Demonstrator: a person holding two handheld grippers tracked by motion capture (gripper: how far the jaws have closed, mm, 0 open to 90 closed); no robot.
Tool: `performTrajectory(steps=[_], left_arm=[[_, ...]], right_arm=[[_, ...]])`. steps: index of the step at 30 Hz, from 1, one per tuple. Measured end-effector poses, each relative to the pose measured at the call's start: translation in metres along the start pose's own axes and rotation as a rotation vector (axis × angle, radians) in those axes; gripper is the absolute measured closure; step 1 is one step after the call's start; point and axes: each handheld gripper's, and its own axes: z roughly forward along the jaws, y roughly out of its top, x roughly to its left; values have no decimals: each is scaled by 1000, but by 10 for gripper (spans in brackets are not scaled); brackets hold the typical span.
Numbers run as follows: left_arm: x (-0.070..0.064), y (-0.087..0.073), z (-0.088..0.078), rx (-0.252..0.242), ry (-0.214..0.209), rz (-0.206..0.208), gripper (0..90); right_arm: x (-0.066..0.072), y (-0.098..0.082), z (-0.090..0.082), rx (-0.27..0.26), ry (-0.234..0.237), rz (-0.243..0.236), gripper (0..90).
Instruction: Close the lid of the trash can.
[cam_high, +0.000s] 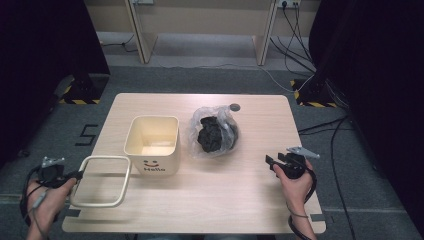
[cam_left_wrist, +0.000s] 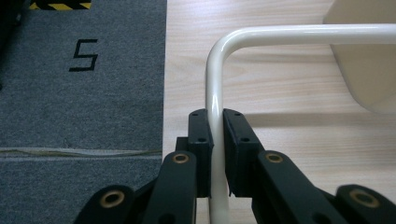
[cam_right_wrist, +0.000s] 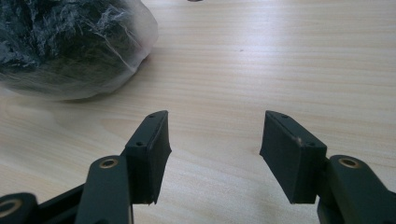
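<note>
1. Your left hand (cam_high: 44, 197) sits at the near left corner of the desk (cam_high: 250, 200), just off its left edge, with the forearm coming up from the near side and the wrist angled to the right.
2. Your left claw (cam_high: 75, 176) points right, toward the middle of the desk. In the left gripper view its jaws stand nearly together, pads pressed on either side of the tube of the cream frame (cam_left_wrist: 215, 93), so it grips the frame firmly.
3. The cream frame (cam_high: 102, 181) is a rounded rectangular loop. You hold it by its left side; its right side reaches to the near left corner of the cream bin (cam_high: 152, 145). Its shadow falls on the desk beneath it, though I cannot tell whether its far end touches anything.
4. The cream bin stands upright, left of the desk's centre, with a smiley face and the word "Hello" on its near wall.
5. Your right hand (cam_high: 295, 182) rests over the near right part of the desk, forearm coming in from the near edge, wrist turned so the claw points left.
6. Your right claw (cam_high: 272, 162) stands wide open. In the right gripper view its two pads (cam_right_wrist: 154, 149) are well apart with bare desk between them, gripping and touching nothing.
7. The clear bag (cam_high: 214, 132) with a dark crumpled lump inside lies just right of the bin, near the desk's centre, apart from your right claw.
</note>
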Motion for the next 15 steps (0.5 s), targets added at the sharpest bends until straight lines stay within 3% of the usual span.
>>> performTrajectory(steps=[15], left_arm=[[-4, 7, -19, -14, -24, 17, 818]], right_arm=[[-3, -9, 4, 1, -4, -1, 429]])
